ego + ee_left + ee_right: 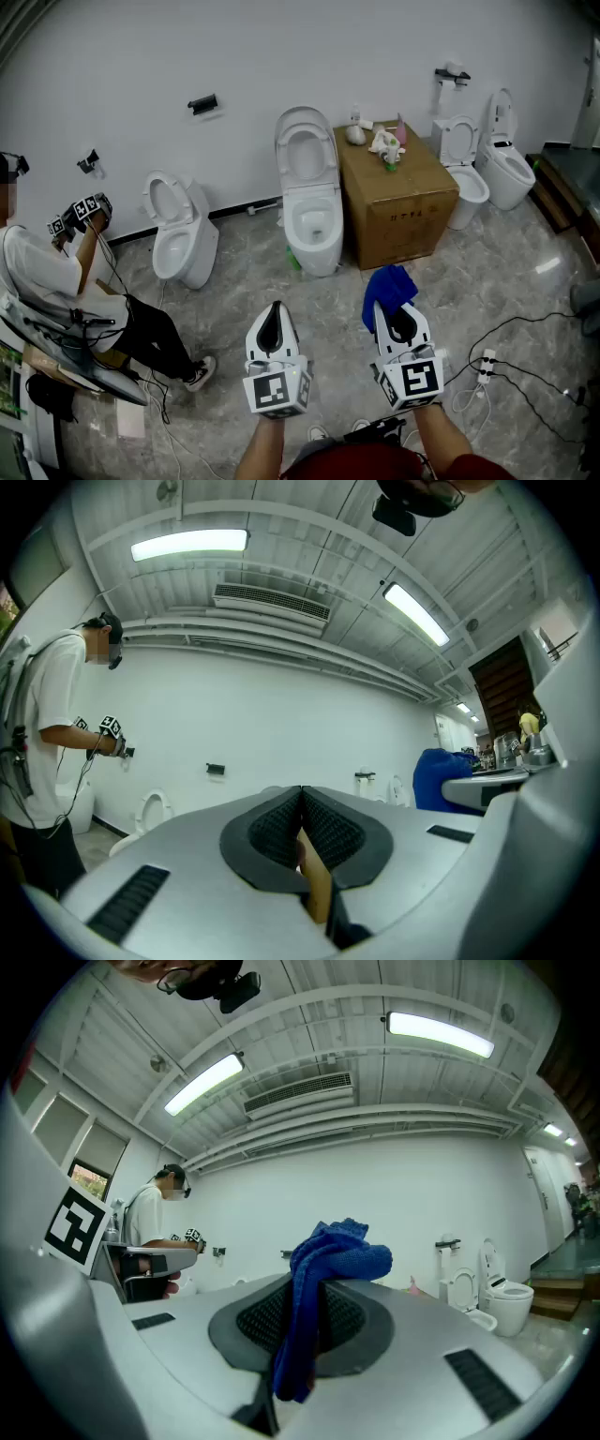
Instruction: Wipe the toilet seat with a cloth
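Grippers come first, both held level at the bottom of the head view: the left gripper has its jaws pressed together, pad to pad, as its own view confirms. The right gripper is clamped on a blue cloth, which bunches above the jaw tips and hangs down between the pads in the right gripper view. Cloth and grippers are over the grey marbled floor, well apart from the toilets. A white power strip with dark cables lies on the floor to the right. Further ahead stands the middle toilet, its lid raised against the wall and its seat down on the bowl. Just beside it on the right is a cardboard box with a white bundle and small items on top. A second toilet stands to the left, and two more stand to the right of the box. At the far left a person in a white shirt holds another marker-cubed gripper up near the white wall.
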Tool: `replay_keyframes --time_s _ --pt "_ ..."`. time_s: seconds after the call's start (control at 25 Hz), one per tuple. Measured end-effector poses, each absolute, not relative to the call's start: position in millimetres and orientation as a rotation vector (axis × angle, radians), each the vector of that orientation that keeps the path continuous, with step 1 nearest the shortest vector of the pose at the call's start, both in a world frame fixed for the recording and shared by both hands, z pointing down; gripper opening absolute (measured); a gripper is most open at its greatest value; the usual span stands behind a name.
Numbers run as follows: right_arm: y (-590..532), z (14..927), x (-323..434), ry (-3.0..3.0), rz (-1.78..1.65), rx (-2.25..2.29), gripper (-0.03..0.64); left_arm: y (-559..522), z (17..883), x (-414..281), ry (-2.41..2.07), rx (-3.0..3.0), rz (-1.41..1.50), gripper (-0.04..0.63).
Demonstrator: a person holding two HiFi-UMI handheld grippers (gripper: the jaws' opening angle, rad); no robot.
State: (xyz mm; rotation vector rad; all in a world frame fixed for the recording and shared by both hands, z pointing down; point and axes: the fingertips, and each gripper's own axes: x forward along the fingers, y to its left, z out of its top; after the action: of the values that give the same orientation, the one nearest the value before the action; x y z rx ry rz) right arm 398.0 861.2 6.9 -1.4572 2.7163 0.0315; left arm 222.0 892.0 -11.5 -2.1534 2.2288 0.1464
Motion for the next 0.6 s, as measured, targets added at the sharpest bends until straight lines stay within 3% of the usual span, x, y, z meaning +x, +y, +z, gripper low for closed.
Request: replay_keyframes --time_s 0.6 --pt "845.4 17.8 448.1 2.712 0.009 -1.404 0.055 883.4 1.6 277.3 2.245 -2.094 0.119 0.015"
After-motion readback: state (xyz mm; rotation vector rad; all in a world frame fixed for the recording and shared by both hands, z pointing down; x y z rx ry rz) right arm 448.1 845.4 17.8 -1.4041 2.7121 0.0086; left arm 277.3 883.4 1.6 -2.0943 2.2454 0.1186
